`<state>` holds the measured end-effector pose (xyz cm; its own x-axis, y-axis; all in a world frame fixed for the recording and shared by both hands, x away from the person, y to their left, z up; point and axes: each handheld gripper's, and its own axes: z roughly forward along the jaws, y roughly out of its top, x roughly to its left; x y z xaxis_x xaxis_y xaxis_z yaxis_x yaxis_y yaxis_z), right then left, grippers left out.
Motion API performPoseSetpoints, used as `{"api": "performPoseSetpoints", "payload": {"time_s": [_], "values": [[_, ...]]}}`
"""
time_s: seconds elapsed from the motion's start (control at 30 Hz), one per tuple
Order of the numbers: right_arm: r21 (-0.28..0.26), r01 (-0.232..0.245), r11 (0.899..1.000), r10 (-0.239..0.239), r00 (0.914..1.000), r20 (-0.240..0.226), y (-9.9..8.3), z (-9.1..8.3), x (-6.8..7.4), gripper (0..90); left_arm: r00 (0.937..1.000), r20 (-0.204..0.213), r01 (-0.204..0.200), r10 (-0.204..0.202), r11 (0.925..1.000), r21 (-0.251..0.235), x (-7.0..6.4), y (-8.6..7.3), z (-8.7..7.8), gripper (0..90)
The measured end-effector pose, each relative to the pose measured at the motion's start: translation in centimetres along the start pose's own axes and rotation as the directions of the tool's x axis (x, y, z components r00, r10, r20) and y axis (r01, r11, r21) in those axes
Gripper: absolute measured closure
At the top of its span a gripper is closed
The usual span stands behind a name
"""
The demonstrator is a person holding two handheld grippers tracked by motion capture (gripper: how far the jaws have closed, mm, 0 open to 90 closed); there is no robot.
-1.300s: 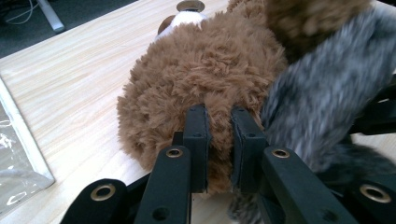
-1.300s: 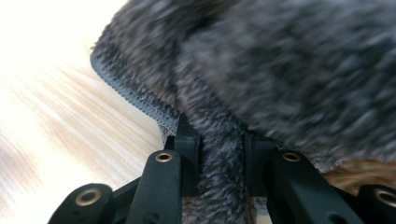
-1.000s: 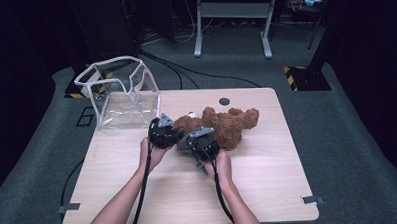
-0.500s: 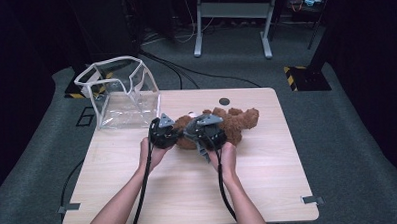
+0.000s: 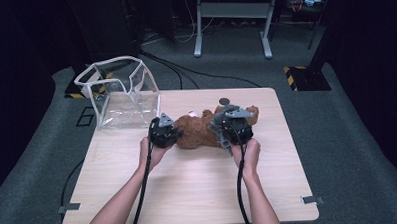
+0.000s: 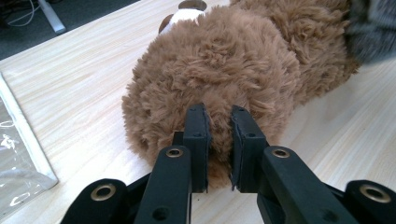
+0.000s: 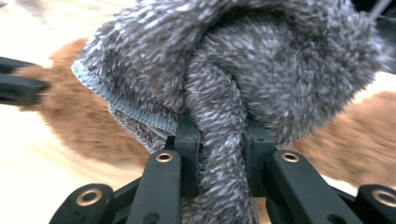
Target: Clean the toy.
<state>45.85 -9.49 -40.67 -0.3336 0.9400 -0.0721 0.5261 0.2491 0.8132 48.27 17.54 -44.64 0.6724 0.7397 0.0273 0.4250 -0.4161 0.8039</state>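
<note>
A brown teddy bear (image 5: 197,128) lies on its side in the middle of the wooden table (image 5: 189,192). My left gripper (image 5: 163,132) is at the bear's left end, and in the left gripper view (image 6: 218,116) its jaws are shut on a tuft of the bear's (image 6: 224,70) fur. My right gripper (image 5: 232,127) is over the bear's right end. The right gripper view (image 7: 219,126) shows it shut on a fold of fuzzy grey cloth (image 7: 233,60), which bunches above the jaws. The grey cloth (image 6: 373,28) also shows at the left gripper view's top right.
A clear plastic bag (image 5: 121,94) with a white rim stands open at the table's back left, and its edge (image 6: 23,154) lies close to my left gripper. A small dark disc (image 5: 224,100) sits behind the bear. Bare wood stretches toward the front edge.
My right gripper has moved right and away from the person, carrying the grey cloth from the bear's middle to its right end. The left gripper has stayed on the bear.
</note>
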Motion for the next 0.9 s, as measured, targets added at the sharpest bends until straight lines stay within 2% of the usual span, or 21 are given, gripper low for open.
{"api": "performPoseSetpoints", "payload": {"time_s": [0.1,0.17,0.23,0.33,0.47,0.53,0.6,0.63,0.67,0.77,0.9], "values": [[0.009,-0.040,0.999,0.040,0.9992,0.007,-0.4,-0.2,-1.5,72.5,1.0000,-0.003,0.003,-0.003,1.0000,0.004,0.0,-0.1,0.1,79.0],[0.004,-0.051,0.999,0.051,0.9987,-0.002,-0.6,-0.4,-1.7,72.4,1.0000,-0.004,0.002,-0.002,1.0000,0.004,0.0,-0.1,0.1,78.9],[-0.003,-0.040,0.999,0.040,0.9992,-0.009,-0.7,-0.7,-1.6,72.4,1.0000,-0.005,0.000,0.000,1.0000,0.004,-0.1,-0.1,0.1,78.8],[-0.013,-0.013,1.000,0.013,0.9992,-0.039,-0.6,-1.4,-0.6,72.4,1.0000,-0.007,0.001,-0.001,1.0000,0.006,-0.1,-0.1,0.1,78.6],[-0.012,0.047,0.999,-0.048,0.9928,-0.110,-0.6,-1.9,2.0,72.3,1.0000,-0.005,-0.001,0.001,1.0000,0.004,-0.1,0.0,0.2,78.4],[-0.015,0.088,0.996,-0.089,0.9884,-0.123,-0.5,-1.8,3.6,72.2,1.0000,-0.003,0.001,-0.001,1.0000,0.001,-0.1,-0.1,0.2,78.5],[-0.012,0.125,0.992,-0.125,0.9837,-0.129,-0.3,-1.5,4.5,72.2,1.0000,-0.004,-0.003,0.003,1.0000,0.003,0.0,-0.1,0.1,78.5],[-0.003,0.138,0.990,-0.137,0.9835,-0.118,-0.1,-1.1,4.8,72.2,1.0000,-0.005,-0.005,0.005,1.0000,0.004,0.0,0.0,0.1,78.4],[0.004,0.126,0.992,-0.124,0.9861,-0.110,-0.1,-0.8,4.9,72.1,1.0000,-0.005,-0.006,0.006,1.0000,0.005,0.0,0.0,0.1,78.5],[0.025,0.098,0.995,-0.096,0.9910,-0.094,-0.2,0.2,3.9,72.2,1.0000,-0.002,0.003,-0.003,1.0000,0.004,0.0,-0.1,0.1,78.5],[0.045,0.037,0.998,-0.034,0.9970,-0.070,-1.2,0.7,1.5,72.4,1.0000,-0.001,0.002,-0.002,1.0000,0.003,0.0,-0.1,0.1,78.5]]}}
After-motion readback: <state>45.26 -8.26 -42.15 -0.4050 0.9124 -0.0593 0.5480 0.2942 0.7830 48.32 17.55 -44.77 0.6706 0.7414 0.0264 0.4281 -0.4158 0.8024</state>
